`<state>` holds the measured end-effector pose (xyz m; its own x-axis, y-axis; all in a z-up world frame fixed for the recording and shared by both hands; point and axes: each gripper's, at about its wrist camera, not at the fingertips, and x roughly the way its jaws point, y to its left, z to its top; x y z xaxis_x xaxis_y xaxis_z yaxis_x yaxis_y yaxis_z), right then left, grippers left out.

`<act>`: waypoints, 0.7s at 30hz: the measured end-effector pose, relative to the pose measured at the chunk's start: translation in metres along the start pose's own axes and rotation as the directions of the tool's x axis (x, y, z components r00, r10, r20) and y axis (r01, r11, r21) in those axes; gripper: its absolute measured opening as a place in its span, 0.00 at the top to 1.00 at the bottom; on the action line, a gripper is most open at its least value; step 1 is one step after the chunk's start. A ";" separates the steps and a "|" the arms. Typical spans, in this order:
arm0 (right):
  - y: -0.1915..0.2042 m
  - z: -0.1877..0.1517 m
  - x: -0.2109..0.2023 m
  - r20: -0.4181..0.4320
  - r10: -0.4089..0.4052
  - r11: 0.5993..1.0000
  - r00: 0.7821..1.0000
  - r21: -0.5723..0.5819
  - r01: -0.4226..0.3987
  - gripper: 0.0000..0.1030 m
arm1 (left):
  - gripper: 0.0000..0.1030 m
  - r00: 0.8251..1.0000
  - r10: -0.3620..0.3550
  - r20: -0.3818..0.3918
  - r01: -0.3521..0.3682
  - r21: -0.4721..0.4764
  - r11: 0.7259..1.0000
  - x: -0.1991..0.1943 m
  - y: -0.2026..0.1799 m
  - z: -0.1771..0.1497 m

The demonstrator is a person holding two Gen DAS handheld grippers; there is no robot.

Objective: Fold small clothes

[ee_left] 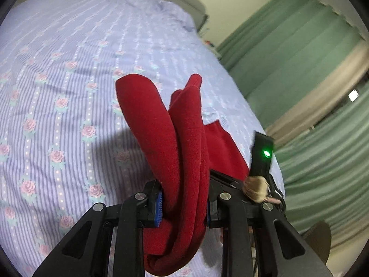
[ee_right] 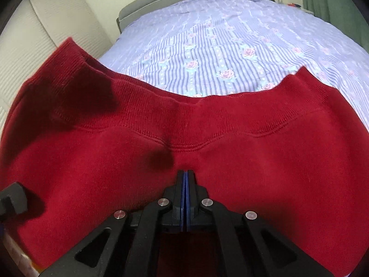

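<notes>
A small red knit garment [ee_left: 182,143] is bunched between the blue pads of my left gripper [ee_left: 184,205], which is shut on it and holds its folds up above the bed. In the right wrist view the same red garment [ee_right: 207,143] lies spread flat, its ribbed band toward the far side. My right gripper [ee_right: 185,180] hovers over the garment's middle with its jaws pressed together; nothing shows between the pads. The other gripper's black body [ee_left: 263,154] with a green light shows at the garment's right edge.
The bed [ee_right: 230,46] is covered with a lilac striped sheet with pink roses. Green curtains [ee_left: 299,69] hang to the right of it. A padded cream wall [ee_right: 34,34] and a grey headboard [ee_right: 147,2] bound the far side.
</notes>
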<state>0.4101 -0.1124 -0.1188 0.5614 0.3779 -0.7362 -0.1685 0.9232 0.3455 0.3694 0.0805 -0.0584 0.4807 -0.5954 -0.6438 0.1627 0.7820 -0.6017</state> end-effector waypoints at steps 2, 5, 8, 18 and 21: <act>-0.006 0.002 -0.010 -0.012 0.040 0.999 0.999 0.010 -0.040 1.00 | 0.74 1.000 0.017 0.001 -0.017 -0.023 1.000 0.005 -0.010 0.010; -0.018 -0.002 -0.046 0.049 0.069 0.997 0.996 0.026 -0.071 1.00 | 0.74 0.999 0.048 0.003 -0.048 -0.024 0.999 0.005 -0.021 0.015; -0.024 -0.025 -0.074 0.025 0.108 0.994 0.994 0.022 -0.109 1.00 | 0.74 0.996 0.085 0.007 -0.085 -0.003 0.996 0.008 -0.031 0.016; -0.029 -0.076 -0.050 -0.064 0.215 0.976 0.974 0.058 -0.212 1.00 | 0.74 0.986 0.163 -0.030 -0.159 0.108 0.981 0.026 -0.083 0.004; -0.038 -0.072 -0.046 -0.079 0.261 0.962 0.962 0.105 -0.253 1.00 | 0.73 0.983 0.184 -0.010 -0.181 0.144 0.973 0.035 -0.106 0.002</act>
<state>0.3323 -0.1600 -0.1406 0.4321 0.6105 -0.6638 -0.2189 0.7850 0.5795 0.3708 -0.0228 -0.0165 0.4937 -0.4428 -0.7484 0.1954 0.8951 -0.4007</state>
